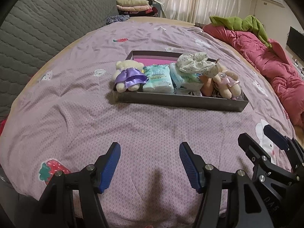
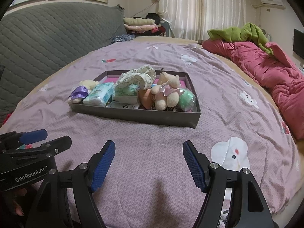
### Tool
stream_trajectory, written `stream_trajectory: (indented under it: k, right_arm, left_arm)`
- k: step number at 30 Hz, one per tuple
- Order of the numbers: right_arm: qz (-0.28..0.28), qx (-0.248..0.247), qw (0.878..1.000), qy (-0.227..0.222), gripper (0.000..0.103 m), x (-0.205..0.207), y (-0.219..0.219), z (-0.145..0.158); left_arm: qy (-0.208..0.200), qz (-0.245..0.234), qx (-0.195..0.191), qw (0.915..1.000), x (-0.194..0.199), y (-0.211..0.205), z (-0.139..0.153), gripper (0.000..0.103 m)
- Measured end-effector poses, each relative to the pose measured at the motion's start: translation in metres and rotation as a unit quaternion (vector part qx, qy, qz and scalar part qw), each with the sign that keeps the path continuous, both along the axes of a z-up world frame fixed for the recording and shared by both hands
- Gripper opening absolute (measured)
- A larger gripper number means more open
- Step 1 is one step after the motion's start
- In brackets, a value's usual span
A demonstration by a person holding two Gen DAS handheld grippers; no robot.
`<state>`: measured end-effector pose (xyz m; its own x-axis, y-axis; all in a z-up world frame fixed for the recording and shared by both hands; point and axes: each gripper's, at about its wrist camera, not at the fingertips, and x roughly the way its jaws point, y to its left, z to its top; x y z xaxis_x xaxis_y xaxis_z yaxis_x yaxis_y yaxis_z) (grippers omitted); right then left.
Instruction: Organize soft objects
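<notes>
Resting on: a dark shallow tray [image 1: 180,100] sits on the bed's purple quilt [image 1: 133,125], ahead of both tools and well apart from them.
Tray lining: a pink floor [image 1: 152,59] shows bare along the far part of the tray.
Left end of tray: a cream bear in a purple satin dress [image 1: 127,77] lies against the near-left corner, its feet over the near wall.
Middle of tray: two pale green-and-white soft packs, the left pack [image 1: 158,80] just beside the bear and the right pack [image 1: 183,78] touching it.
On top: a floral cloth pouch [image 1: 191,62] with a gathered edge rests over the right pack.
Right end of tray: a beige bear in a pink dress [image 2: 168,95] lies on a peach soft piece [image 2: 145,98]; a mint bundle in clear wrap [image 2: 187,98] fills the near-right corner.
Left tool: [image 1: 150,152] jaws wide apart, nothing between the blue pads, hovering over bare quilt.
Right tool: [image 2: 149,148] jaws wide apart as well, holding nothing, also over bare quilt and beside the left tool.
Beside the bed: a grey quilted sofa [image 2: 47,38] on the left, a rumpled red duvet [image 2: 266,70] with a green cloth [image 2: 239,31] along the right edge.
Far end: folded clothes [image 2: 140,25] stacked before pale curtains [image 2: 199,9].
</notes>
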<state>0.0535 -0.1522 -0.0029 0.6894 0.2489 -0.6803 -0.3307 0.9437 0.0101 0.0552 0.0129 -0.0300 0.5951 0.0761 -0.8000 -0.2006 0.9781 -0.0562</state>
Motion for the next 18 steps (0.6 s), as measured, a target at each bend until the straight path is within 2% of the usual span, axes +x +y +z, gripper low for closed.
stream_trajectory:
  k: [18]
  right_arm:
    - [-0.001, 0.005, 1.000, 0.006, 0.075, -0.0006, -0.0021, -0.0019]
  left_arm:
    - [0.004, -0.001, 0.001, 1.0000, -0.0019, -0.0001, -0.0017, 0.064]
